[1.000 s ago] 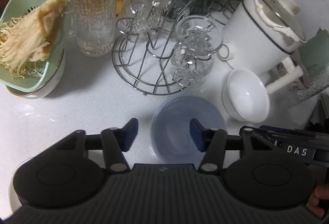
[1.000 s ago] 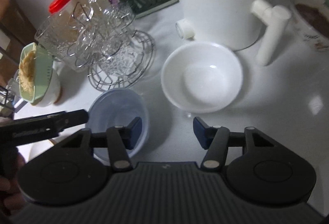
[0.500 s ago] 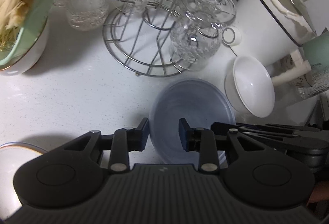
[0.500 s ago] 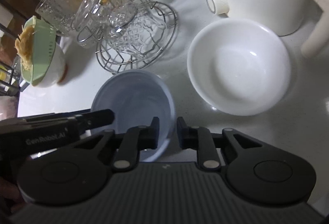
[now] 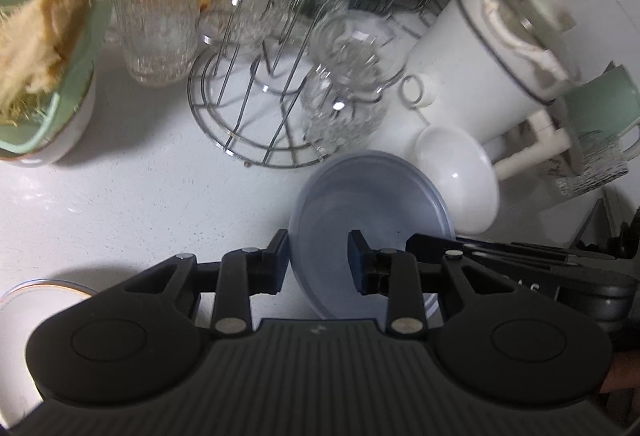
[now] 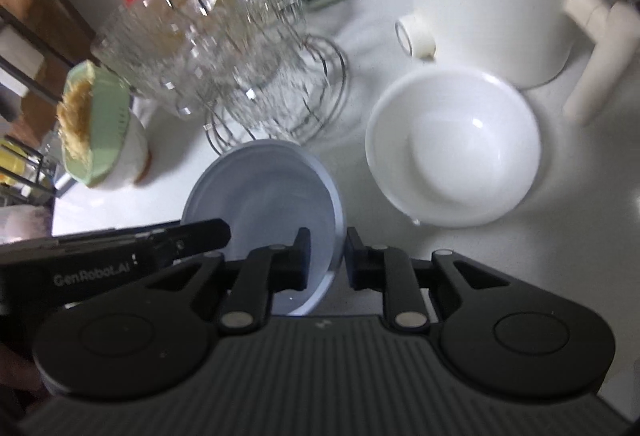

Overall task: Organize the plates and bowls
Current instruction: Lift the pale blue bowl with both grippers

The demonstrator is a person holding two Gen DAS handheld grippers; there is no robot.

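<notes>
A pale blue bowl [image 5: 372,204] sits low in both views, rim tilted toward the cameras. My left gripper [image 5: 318,262] is shut on its left rim, with one finger outside the wall and one inside. My right gripper [image 6: 326,256] is shut on the opposite rim of the same blue bowl [image 6: 264,192]. Each gripper shows in the other's view as a dark bar: the right gripper [image 5: 480,248] and the left gripper [image 6: 160,240]. A white bowl [image 6: 452,148] stands upright on the counter just right of the blue one, also seen as the white bowl [image 5: 456,180].
Behind the bowls a wire rack [image 5: 260,104] holds glasses, and a white pot [image 5: 480,48] with a spout stands at the right. A green colander [image 5: 52,76] of mushrooms rests on a white bowl at the left. A gold-rimmed dish [image 5: 24,316] lies at bottom left.
Both grippers went from open to shut, one on each side of the blue bowl's rim. The bowl now looks tilted, and both views have shifted a little.
</notes>
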